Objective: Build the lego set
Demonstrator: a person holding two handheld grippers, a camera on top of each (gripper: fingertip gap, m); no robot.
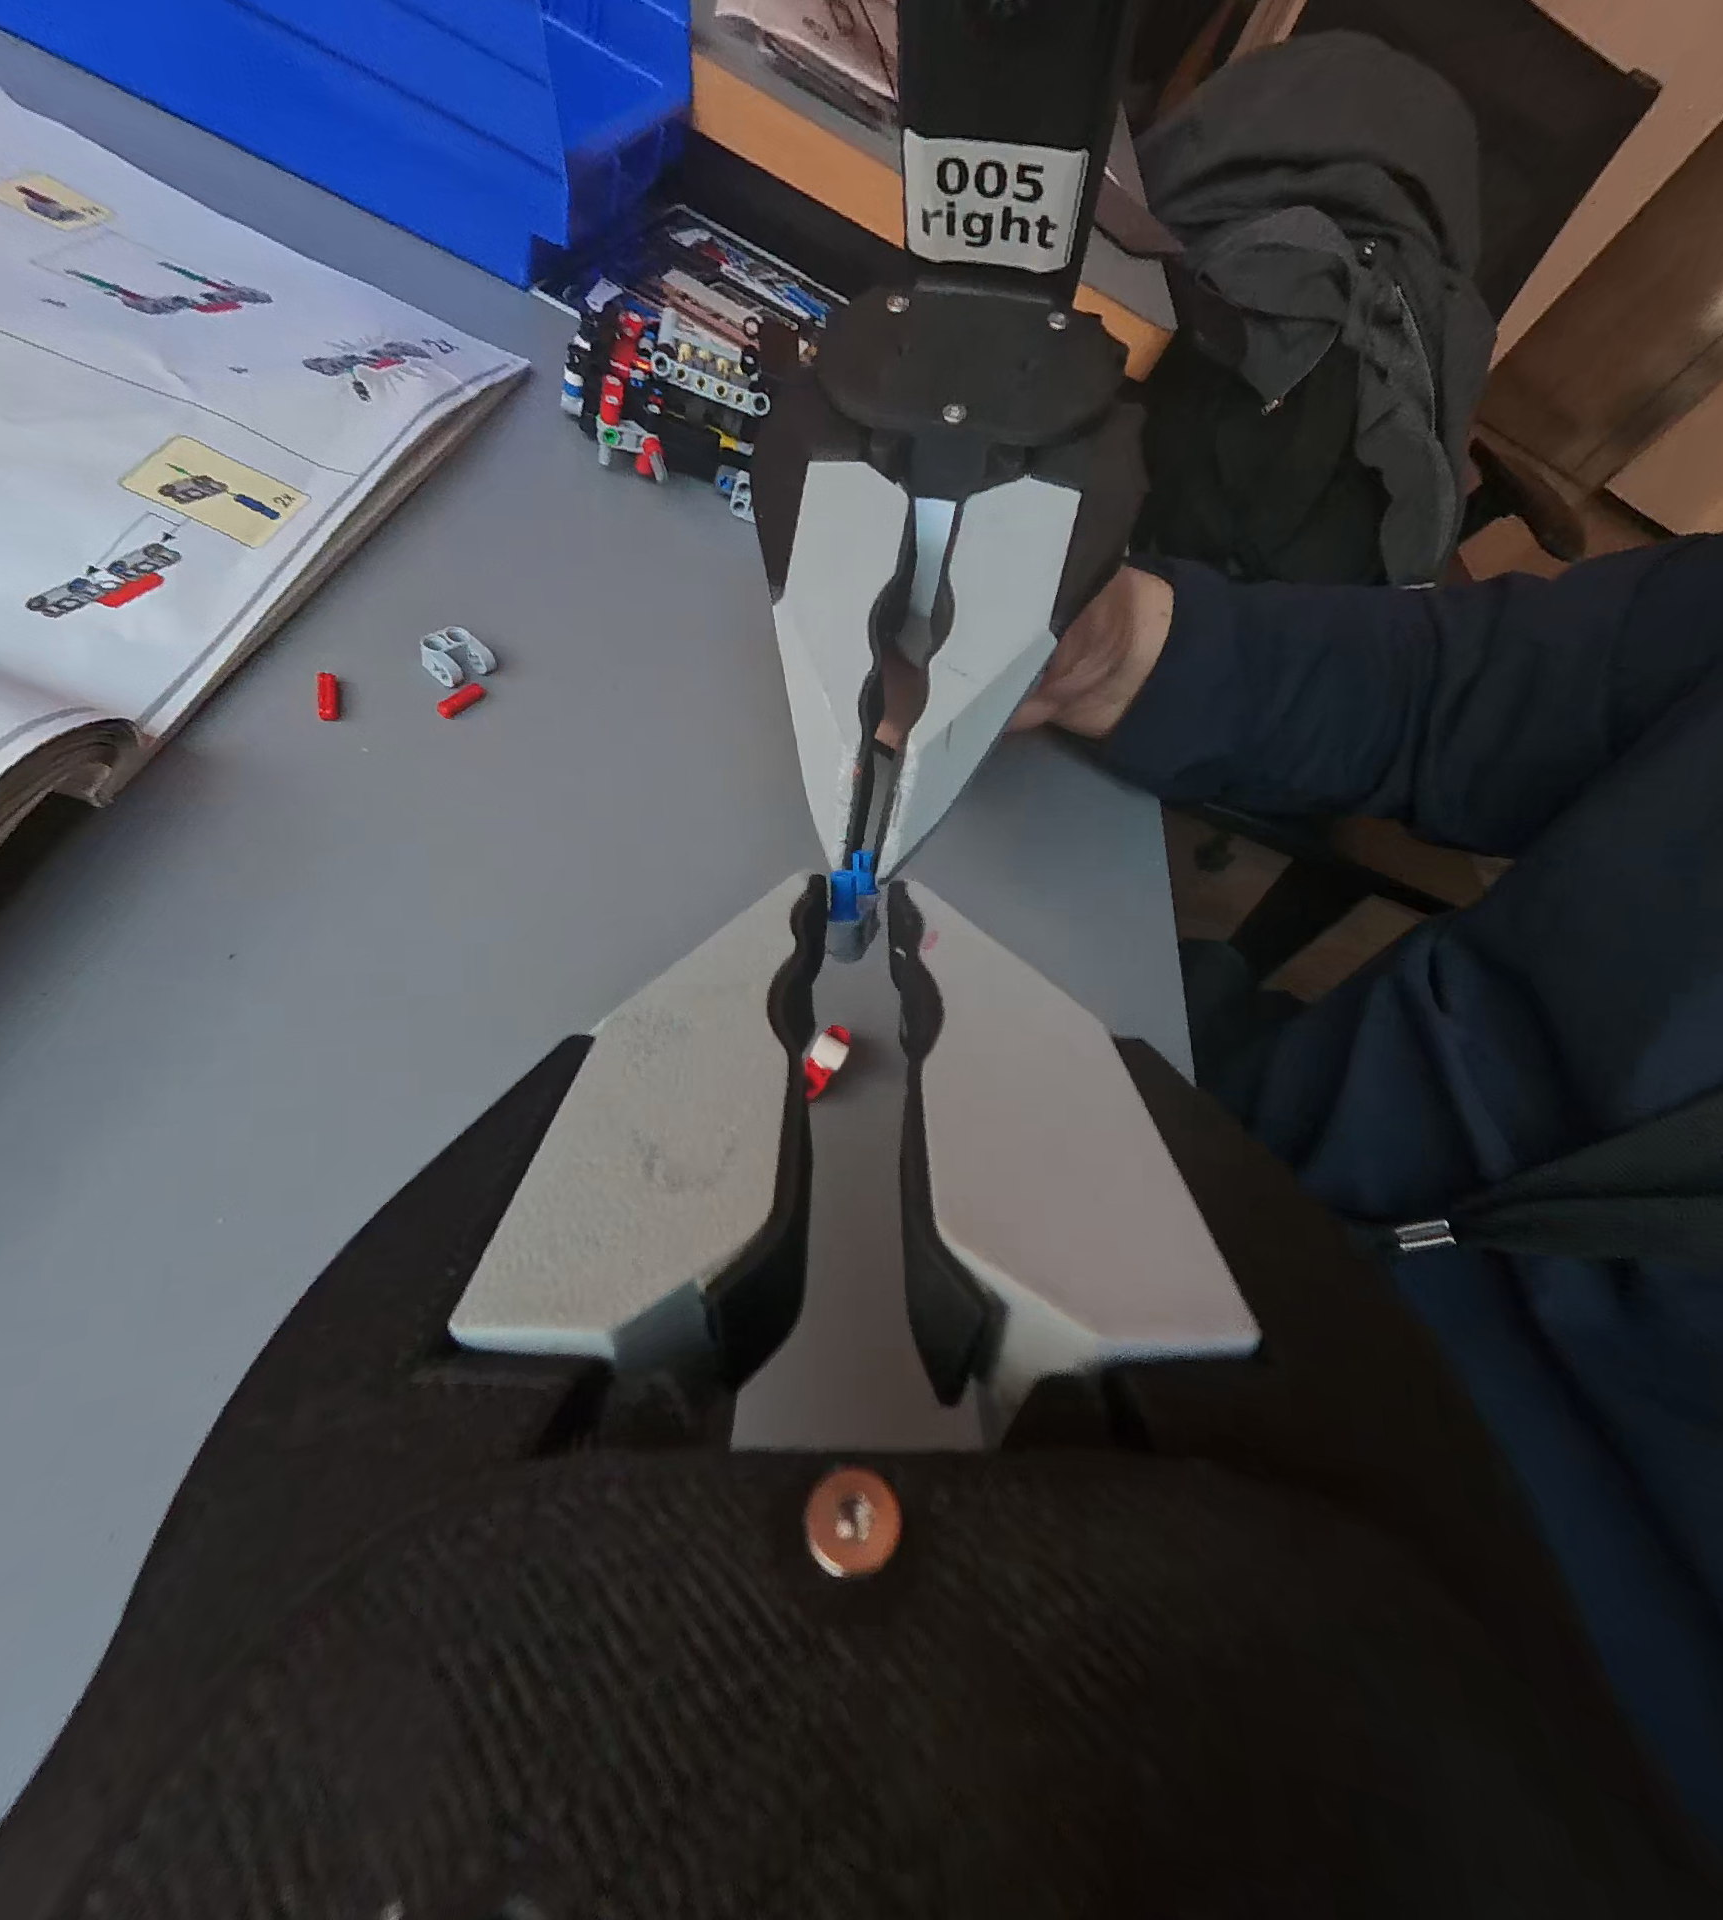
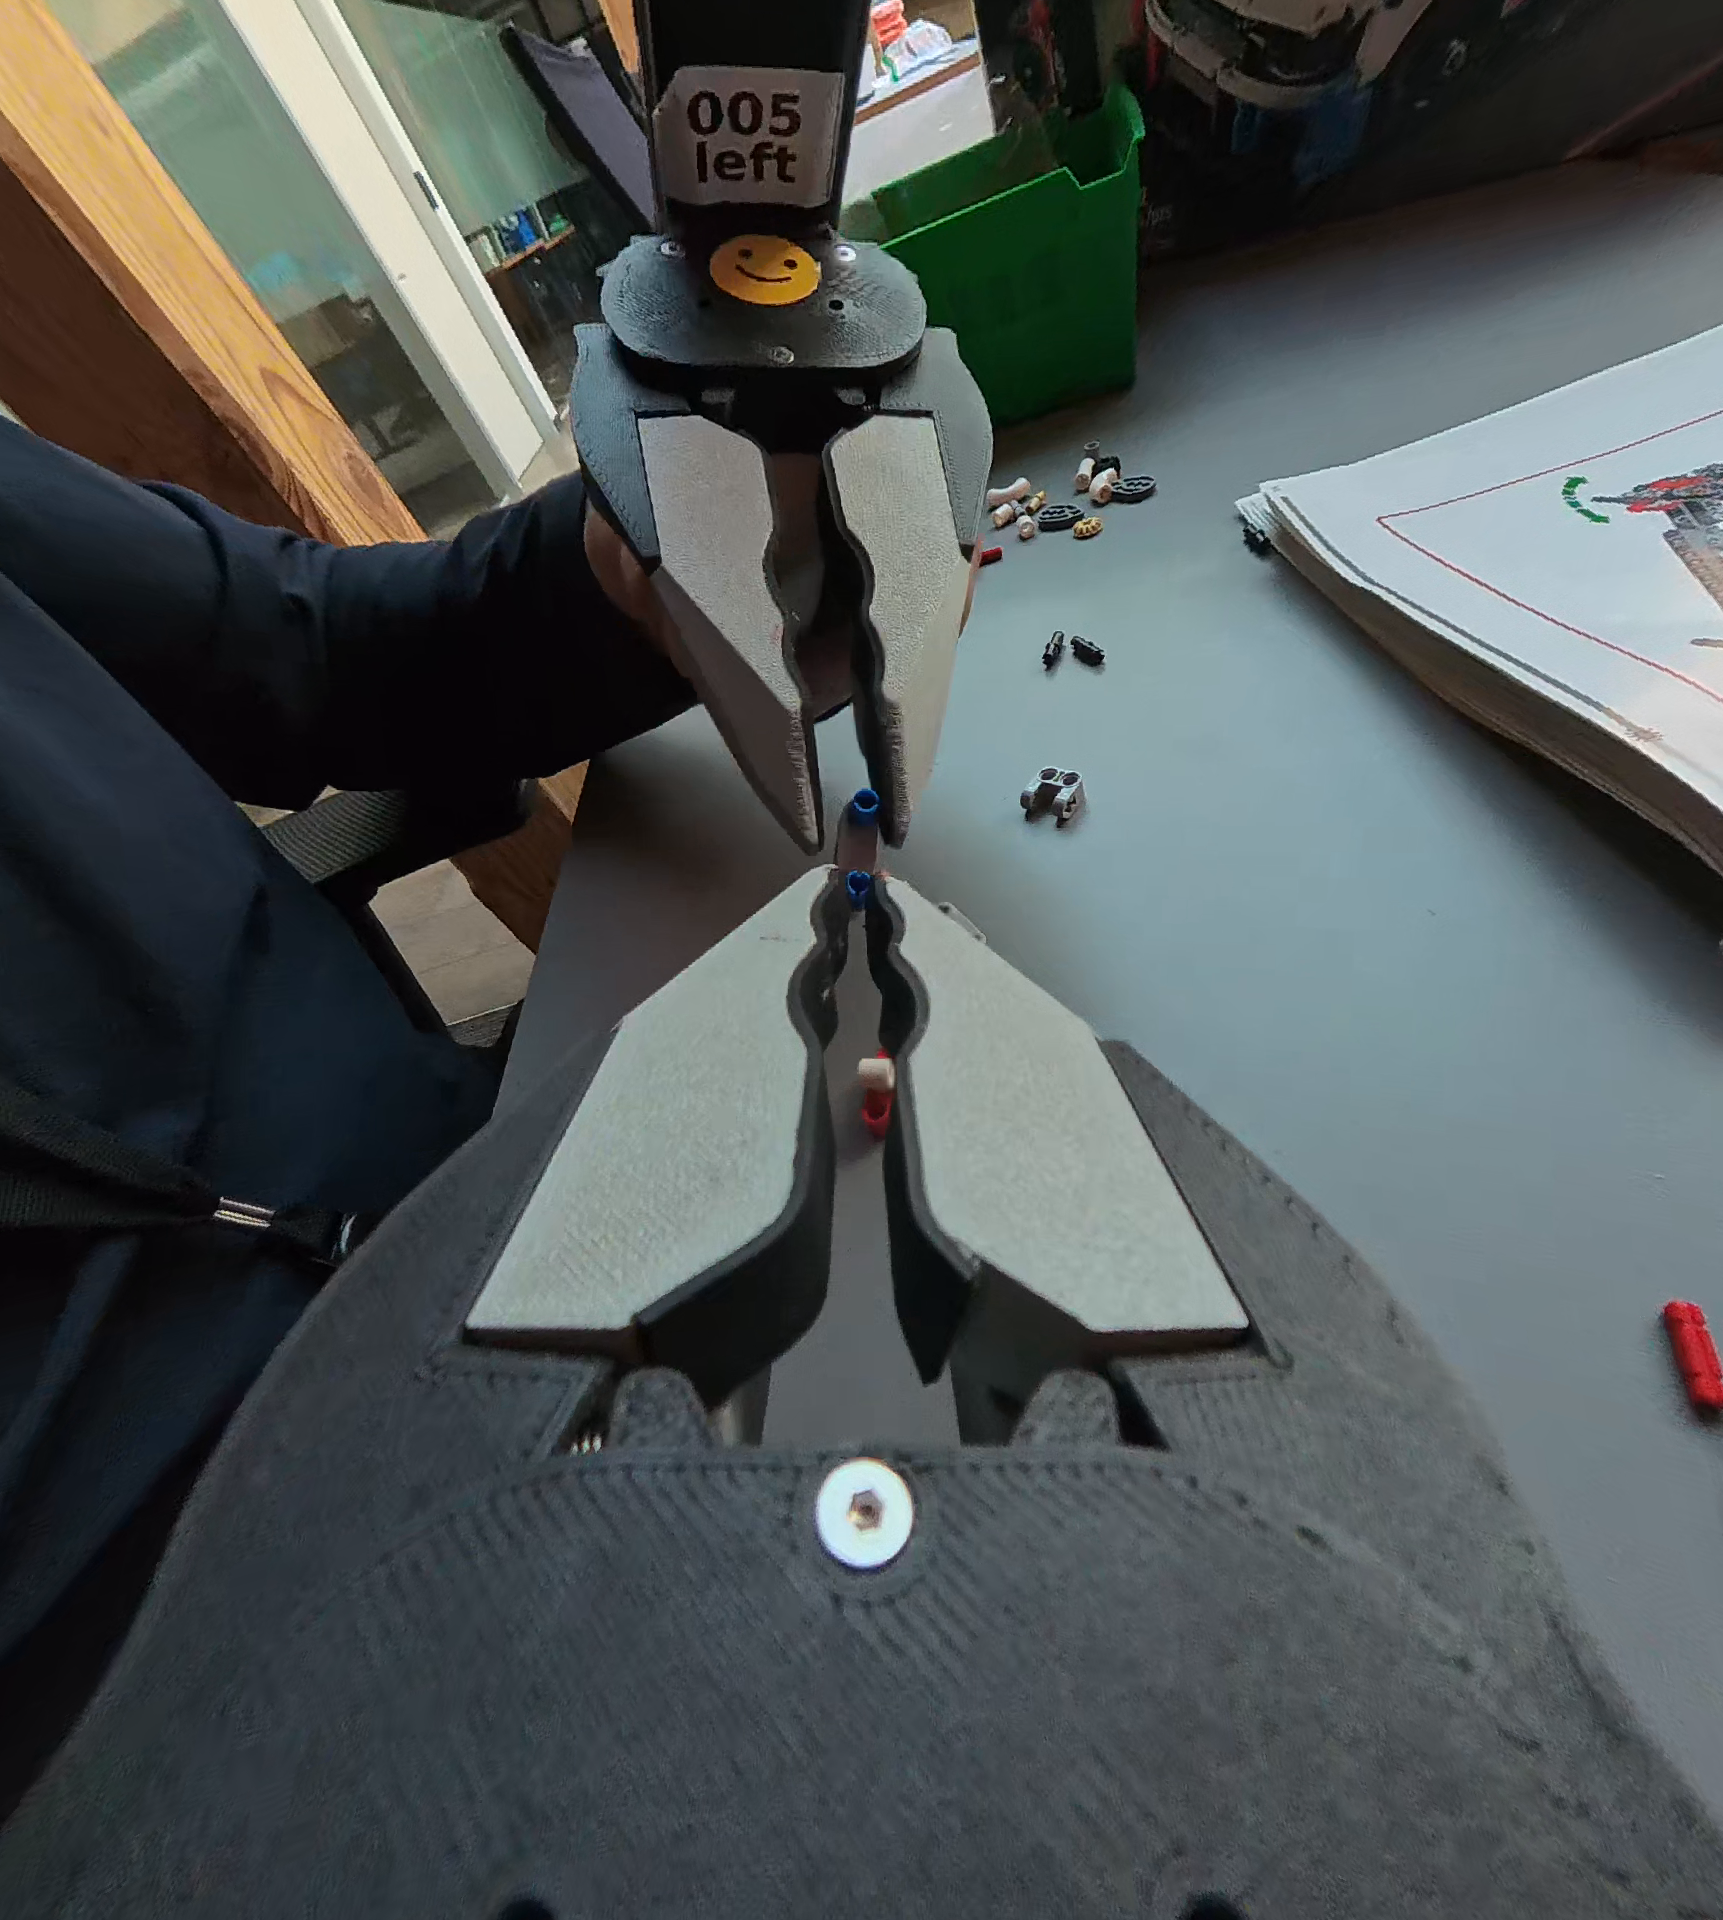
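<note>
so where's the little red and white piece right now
It lies on the grey table just under the grippers: the red and white piece shows between the left gripper's fingers in the left wrist view.

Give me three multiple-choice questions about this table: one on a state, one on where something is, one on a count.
1. The booklet is: A closed; B lying open; C standing upright.
2. The red-and-white piece lies: A on the grey table, under the left hand-held gripper; B on the booklet; C on the floor.
3. Loose red pins near the grey connector in the left wrist view: A one; B four; C two.

Answers: B, its pages lie spread flat; A, it shows on the tabletop between that gripper's fingers; C, two red pins lie close to the connector.
</note>
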